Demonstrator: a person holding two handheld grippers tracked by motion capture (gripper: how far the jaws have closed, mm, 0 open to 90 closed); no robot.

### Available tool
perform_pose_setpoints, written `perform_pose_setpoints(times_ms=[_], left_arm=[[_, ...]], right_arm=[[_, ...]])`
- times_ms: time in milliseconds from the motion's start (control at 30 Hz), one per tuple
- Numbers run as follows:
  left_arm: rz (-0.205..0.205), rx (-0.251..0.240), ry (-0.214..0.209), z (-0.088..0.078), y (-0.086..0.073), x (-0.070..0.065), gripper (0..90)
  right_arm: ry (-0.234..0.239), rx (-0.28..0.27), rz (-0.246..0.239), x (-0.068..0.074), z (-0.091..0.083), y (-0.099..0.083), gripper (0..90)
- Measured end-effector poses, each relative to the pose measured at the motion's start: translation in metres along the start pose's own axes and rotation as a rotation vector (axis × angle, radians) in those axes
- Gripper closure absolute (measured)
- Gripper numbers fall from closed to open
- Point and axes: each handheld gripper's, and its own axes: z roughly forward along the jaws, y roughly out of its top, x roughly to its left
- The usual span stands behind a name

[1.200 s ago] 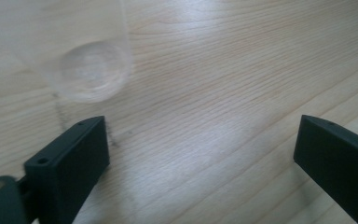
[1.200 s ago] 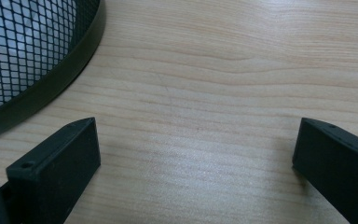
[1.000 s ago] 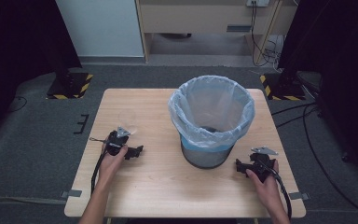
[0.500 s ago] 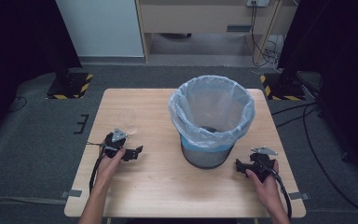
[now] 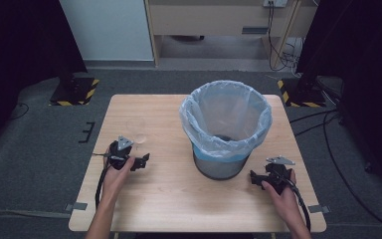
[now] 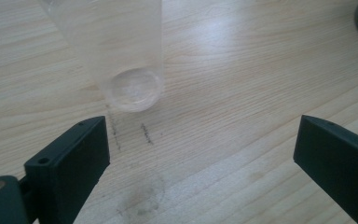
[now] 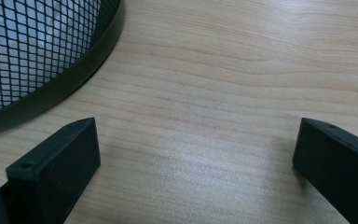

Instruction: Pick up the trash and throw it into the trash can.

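My left gripper point(image 5: 143, 162) sits low over the left half of the wooden table point(image 5: 164, 209), jaws spread wide with bare wood between them. Through the left gripper view its gripper point(image 6: 200, 154) faces a clear plastic cup point(image 6: 121, 51) that stands upright on the wood just ahead of the left jaw, not between the jaws and not touching either one; in the high view the same cup point(image 5: 140, 138) is a faint pale ring just beyond my left hand point(image 5: 114, 174). A few short pencil-like strokes point(image 6: 145, 133) mark the wood near the cup's base, and a dull round smudge point(image 6: 140, 198) lies closer to me; neither forms letters I can read. My right gripper point(image 5: 254, 178) rests near the table's right front, jaws likewise wide apart and holding nothing, pointing toward the wastebasket point(image 5: 221, 167). In the right gripper view the gripper point(image 7: 196, 158) looks over plain wood grain, with the basket's black mesh wall and solid bottom band point(image 7: 70, 70) curving across the upper left, near the left jaw but apart from it. The basket stands at the table's middle right, lined with a translucent bag point(image 5: 225, 119) folded over its rim. I see no brand, label or legible writing on the cup, basket, bag or grippers.
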Motion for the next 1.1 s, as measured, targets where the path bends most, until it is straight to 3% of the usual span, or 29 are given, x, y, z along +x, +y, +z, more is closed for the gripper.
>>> perform_pose_setpoints(times_ms=[200, 400, 500, 633, 700, 900, 1033, 1100], left_arm=[[-0.01, -0.037, -0.038, -0.012, 0.009, 0.003, 1.8], [-0.009, -0.014, 0.009, -0.011, 0.013, 0.017, 2.2], [-0.006, -0.02, 0.012, -0.009, 0.017, 0.02, 2.5], [0.006, -0.036, 0.016, -0.001, 0.027, 0.026, 2.3], [-0.018, -0.032, 0.01, 0.01, 0.032, 0.033, 2.6], [-0.034, -0.026, 0.02, 0.031, 0.038, 0.043, 3.6], [0.014, -0.055, 0.045, 0.037, 0.043, 0.043, 4.9], [0.014, -0.062, 0.048, 0.039, 0.044, 0.044, 5.3]], right_arm=[[0.003, 0.001, -0.005, 0.0, -0.001, -0.001, 0.6], [0.001, 0.001, -0.004, 0.0, -0.001, -0.001, 0.6], [0.001, 0.001, -0.004, 0.0, -0.001, -0.001, 0.6], [0.001, 0.001, -0.004, 0.0, -0.001, -0.001, 0.6], [0.001, 0.001, -0.004, 0.0, -0.001, -0.001, 0.6], [0.0, 0.001, -0.002, 0.0, -0.001, -0.001, 0.6], [0.0, 0.001, -0.002, 0.0, -0.001, -0.001, 0.6], [-0.001, 0.001, -0.002, 0.0, -0.001, -0.001, 0.6]])
